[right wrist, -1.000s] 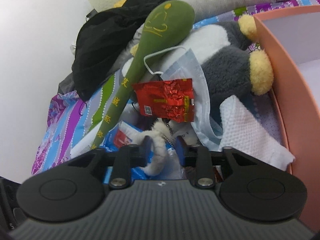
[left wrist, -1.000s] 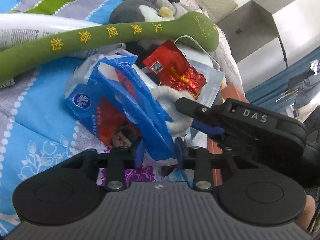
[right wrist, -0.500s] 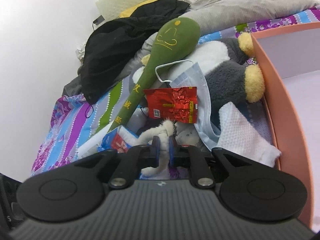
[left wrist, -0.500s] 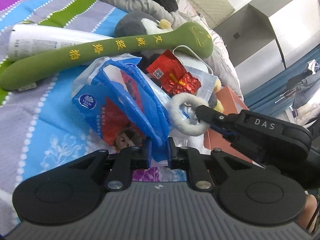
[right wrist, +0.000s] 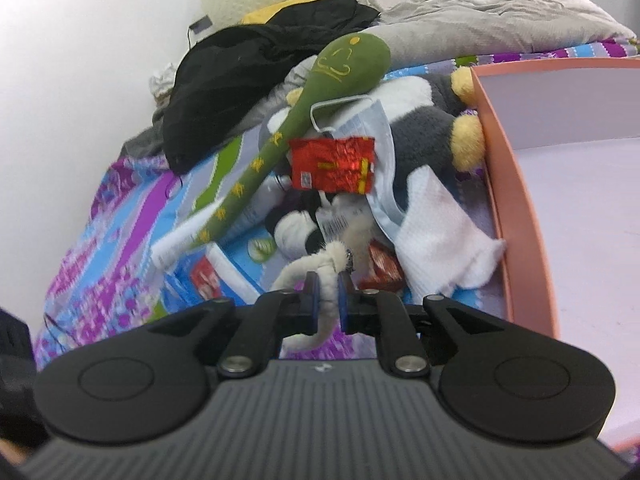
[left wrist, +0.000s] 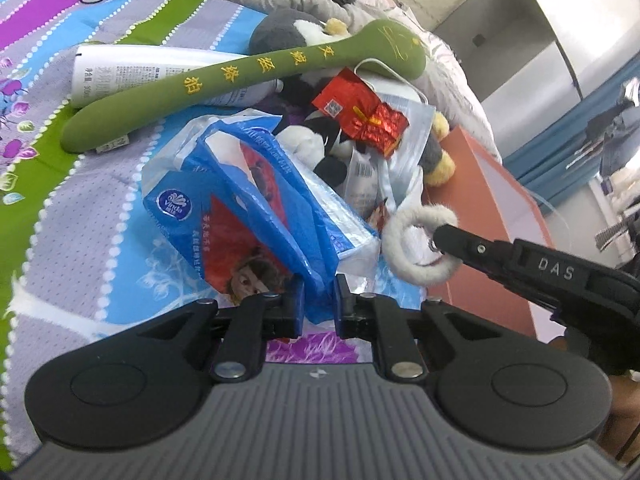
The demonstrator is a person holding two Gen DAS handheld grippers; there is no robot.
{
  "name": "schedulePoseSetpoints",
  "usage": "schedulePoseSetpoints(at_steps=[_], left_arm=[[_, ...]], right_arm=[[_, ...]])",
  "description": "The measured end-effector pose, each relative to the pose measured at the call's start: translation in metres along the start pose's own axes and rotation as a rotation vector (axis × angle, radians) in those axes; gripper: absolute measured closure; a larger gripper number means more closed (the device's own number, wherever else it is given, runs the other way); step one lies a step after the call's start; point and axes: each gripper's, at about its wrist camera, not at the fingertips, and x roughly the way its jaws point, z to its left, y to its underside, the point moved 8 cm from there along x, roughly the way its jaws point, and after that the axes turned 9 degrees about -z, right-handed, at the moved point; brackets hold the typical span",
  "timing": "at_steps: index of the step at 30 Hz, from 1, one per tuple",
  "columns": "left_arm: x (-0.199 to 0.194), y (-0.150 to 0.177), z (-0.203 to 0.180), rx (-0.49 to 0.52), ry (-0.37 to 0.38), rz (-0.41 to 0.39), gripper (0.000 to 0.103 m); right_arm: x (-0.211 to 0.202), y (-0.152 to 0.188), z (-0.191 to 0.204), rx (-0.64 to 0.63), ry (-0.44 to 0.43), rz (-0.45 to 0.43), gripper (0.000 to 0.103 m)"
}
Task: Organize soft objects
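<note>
My left gripper (left wrist: 317, 302) is shut on the blue plastic wrapper of a tissue pack (left wrist: 240, 216), which hangs lifted off the bedspread. My right gripper (right wrist: 328, 298) is shut on a white furry ring (right wrist: 320, 276); the left wrist view shows the same ring (left wrist: 416, 248) pinched at the tip of the right gripper (left wrist: 440, 240). Behind them lie a long green plush stick (left wrist: 224, 80) with yellow characters, a red foil packet (left wrist: 360, 112), a black-and-white plush (left wrist: 320, 148), a face mask (right wrist: 380, 152) and a grey penguin plush (right wrist: 428, 136).
A pink open box (right wrist: 520, 184) stands to the right, a white cloth (right wrist: 436, 236) against its wall. A white bottle (left wrist: 132, 76) lies under the green stick. Black clothing (right wrist: 248, 80) and a grey duvet (right wrist: 460, 16) pile up at the back of the patterned bedspread (left wrist: 60, 160).
Both grippers closed, the left on the tissue pack wrapper and the right on the furry ring, then drew back and up from the pile with them.
</note>
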Motion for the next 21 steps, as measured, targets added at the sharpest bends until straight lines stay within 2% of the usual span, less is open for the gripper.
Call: schedulePoseSetpoints(at_steps=[10, 21], left_arm=[[-0.023, 0.02, -0.008, 0.065, -0.037, 0.071, 0.087], [-0.048, 0.04, -0.022, 0.101, -0.056, 0.088, 0.087]], right_arm=[[-0.032, 0.034, -0.006, -0.026, 0.061, 0.035, 0.09], [-0.073, 0.05, 0.003, -0.087, 0.102, 0.015, 0.09]])
